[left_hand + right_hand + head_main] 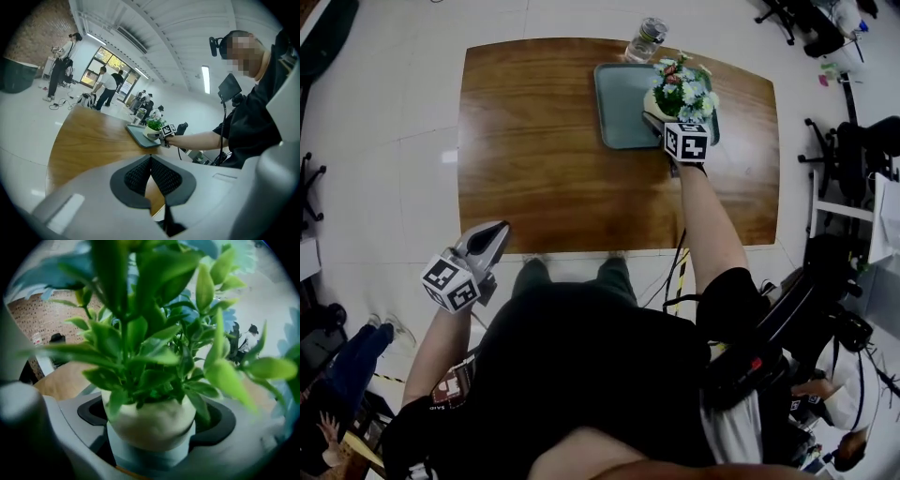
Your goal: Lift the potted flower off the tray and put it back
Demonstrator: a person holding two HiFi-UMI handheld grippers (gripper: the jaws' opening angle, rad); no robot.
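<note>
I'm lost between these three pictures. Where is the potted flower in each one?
Head view: potted flower at top, right of centre, on the tray's right side.
Left gripper view: small, mid-frame, across the table.
Right gripper view: fills the frame, its pot between the jaws of the right gripper.
Shared landmark: the wooden table.

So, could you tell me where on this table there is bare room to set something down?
The left half of the table, from its left edge to the tray, is bare, as is the strip between tray and near edge. The tray's left part is free too. It is crowded far right: flower, right claw and bottle.
</note>
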